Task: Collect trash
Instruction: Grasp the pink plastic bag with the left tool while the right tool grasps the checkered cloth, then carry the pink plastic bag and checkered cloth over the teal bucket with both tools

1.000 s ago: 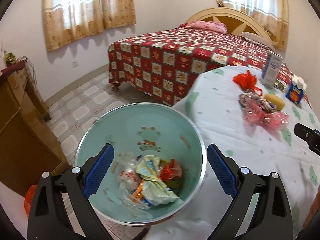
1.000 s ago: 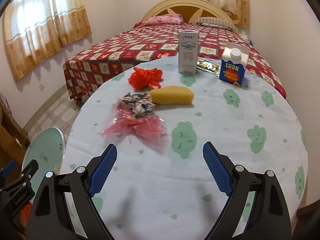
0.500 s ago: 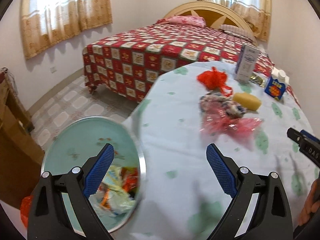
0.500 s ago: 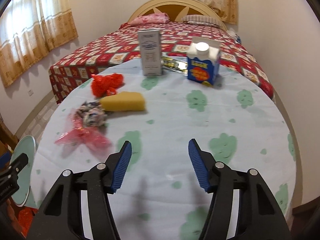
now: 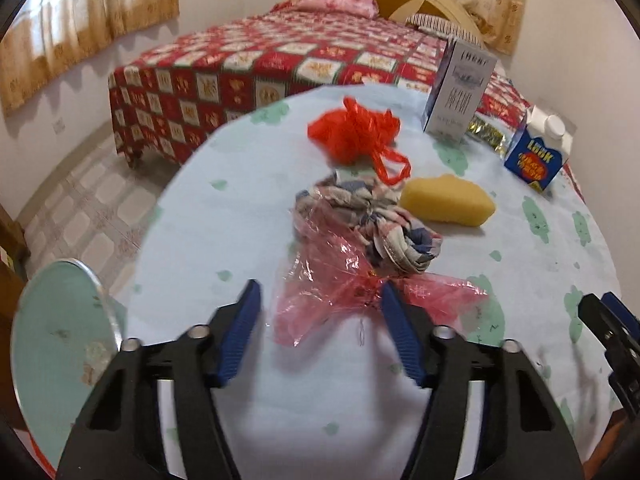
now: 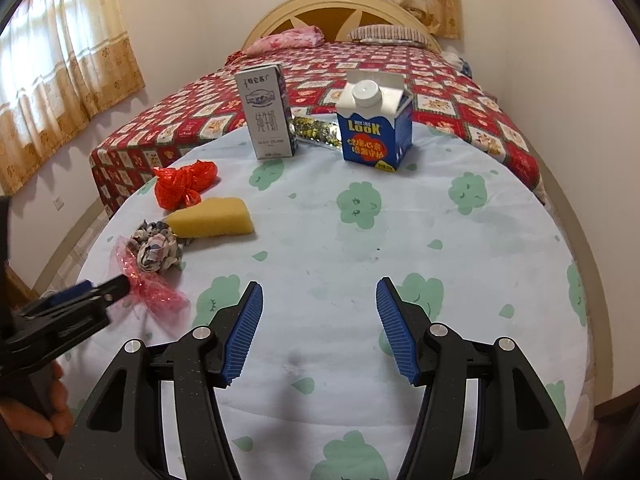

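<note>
- We see the pink plastic wrapper [image 5: 352,300] lying flat on the surface [image 5: 224,224], its long axis running from 8 o'clock to 3 o'clock in the left wrist view, with a twisted knot in the middle
- Our left tongs [image 5: 320,300] stand partly open around the wrapper's near end, one blue pad on each side; whether the pads touch it we cannot tell
- Our right tongs [image 6: 319,300] are partly open over bare cloth and hold nothing
- At 12 o'clock of the wrapper sits one crumpled patterned wad [image 5: 372,220], touching it; beyond that, one red plastic bag [image 5: 356,132]
- One yellow sponge [image 5: 448,204] lies at 2 o'clock of the wad, long axis left to right
- Two cartons stand upright at the far edge: a white carton [image 6: 268,112] and a blue carton [image 6: 374,124], with one gold foil packet [image 6: 316,132] between them
- One teal bin [image 5: 60,344] shows at 8 o'clock, beside the surface; its contents are out of sight
</note>
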A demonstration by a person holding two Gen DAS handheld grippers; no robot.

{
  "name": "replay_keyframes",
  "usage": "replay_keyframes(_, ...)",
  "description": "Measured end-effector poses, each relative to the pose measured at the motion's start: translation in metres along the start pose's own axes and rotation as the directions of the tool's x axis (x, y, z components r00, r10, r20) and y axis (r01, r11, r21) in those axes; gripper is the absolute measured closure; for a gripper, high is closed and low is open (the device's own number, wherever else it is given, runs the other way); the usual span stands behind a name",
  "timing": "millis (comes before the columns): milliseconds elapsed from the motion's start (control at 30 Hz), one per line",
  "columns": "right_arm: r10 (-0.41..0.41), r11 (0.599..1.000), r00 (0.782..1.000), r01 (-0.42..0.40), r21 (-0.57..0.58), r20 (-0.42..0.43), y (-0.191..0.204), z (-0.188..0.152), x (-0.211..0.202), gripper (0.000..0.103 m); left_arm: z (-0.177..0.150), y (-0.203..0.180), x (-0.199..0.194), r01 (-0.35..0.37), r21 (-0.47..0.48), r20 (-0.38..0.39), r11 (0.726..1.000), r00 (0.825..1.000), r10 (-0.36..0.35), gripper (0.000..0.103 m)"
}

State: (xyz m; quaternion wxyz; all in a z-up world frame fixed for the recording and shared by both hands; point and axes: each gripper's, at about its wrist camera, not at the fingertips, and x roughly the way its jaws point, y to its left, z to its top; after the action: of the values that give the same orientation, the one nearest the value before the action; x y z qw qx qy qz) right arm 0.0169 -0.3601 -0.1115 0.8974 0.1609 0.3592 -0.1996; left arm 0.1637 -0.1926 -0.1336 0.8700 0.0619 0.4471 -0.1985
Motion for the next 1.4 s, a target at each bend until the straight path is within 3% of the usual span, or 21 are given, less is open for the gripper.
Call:
replay_keyframes(33, -0.001, 1.0, 1.0, 0.001, 0.001, -0.002, 0.0, 0.0, 0.001, 0.044, -0.001, -0.001, 0.005, 0.01, 0.001, -0.013, 1.0, 1.0, -0.01, 0.063)
replay_keyframes(100, -0.005, 1.0, 1.0, 0.005, 0.006, -0.006, -0.001, -0.001, 0.003, 0.044, -0.003, 0.001, 0.009, 0.03, 0.002, -0.026, 1.0, 0.999, -0.03, 0.075)
replay_keyframes(233, 0.004, 1.0, 1.0, -0.003, 0.005, -0.016, 0.001, -0.003, 0.009, 0.044, -0.003, 0.006, 0.003, 0.07, 0.009, -0.011, 0.998, 0.998, -0.07, 0.09)
replay_keyframes(500, 0.072, 0.997, 0.997, -0.072, -0.036, -0.001, 0.023, 0.002, 0.01, 0.044, -0.023, 0.03, -0.052, 0.006, 0.087, 0.037, 0.996, 0.999, -0.009, 0.09)
replay_keyframes(700, 0.195, 0.976, 0.979, -0.199, -0.084, -0.052, 0.074, 0.015, 0.031, 0.044, -0.032, 0.087, -0.08, -0.117, -0.01, 0.09, 0.993, 0.989, 0.118, 0.09)
replay_keyframes(800, 0.235, 0.966, 0.968, -0.242, -0.094, -0.083, 0.1, 0.021, 0.049, 0.044, -0.029, 0.109, -0.089, -0.145, -0.056, 0.11, 0.988, 0.982, 0.151, 0.09)
replay_keyframes(933, 0.231, 0.965, 0.964, -0.244, -0.095, -0.129, 0.129, 0.026, 0.072, 0.044, -0.026, 0.128, -0.093, -0.181, -0.082, 0.124, 0.98, 0.974, 0.191, 0.09)
replay_keyframes(967, 0.223, 0.967, 0.963, -0.238, -0.087, -0.149, 0.134, 0.027, 0.08, 0.048, -0.026, 0.13, -0.093, -0.178, -0.091, 0.121, 0.98, 0.975, 0.189, 0.09)
replay_keyframes(1033, 0.23, 0.966, 0.956, -0.247, -0.075, -0.182, 0.141, 0.025, 0.087, 0.081, -0.028, 0.136, -0.092, -0.173, -0.107, 0.116, 0.979, 0.976, 0.185, 0.09)
replay_keyframes(1133, 0.236, 0.965, 0.954, -0.253, -0.073, -0.184, 0.143, 0.019, 0.082, 0.087, -0.034, 0.142, -0.093, -0.171, -0.12, 0.114, 0.978, 0.976, 0.185, 0.09)
replay_keyframes(1400, 0.272, 0.949, 0.959, -0.281, -0.142, -0.077, 0.159, -0.009, 0.019, 0.088, -0.053, 0.161, -0.111, -0.187, -0.16, 0.125, 0.969, 0.97, 0.208, 0.09)
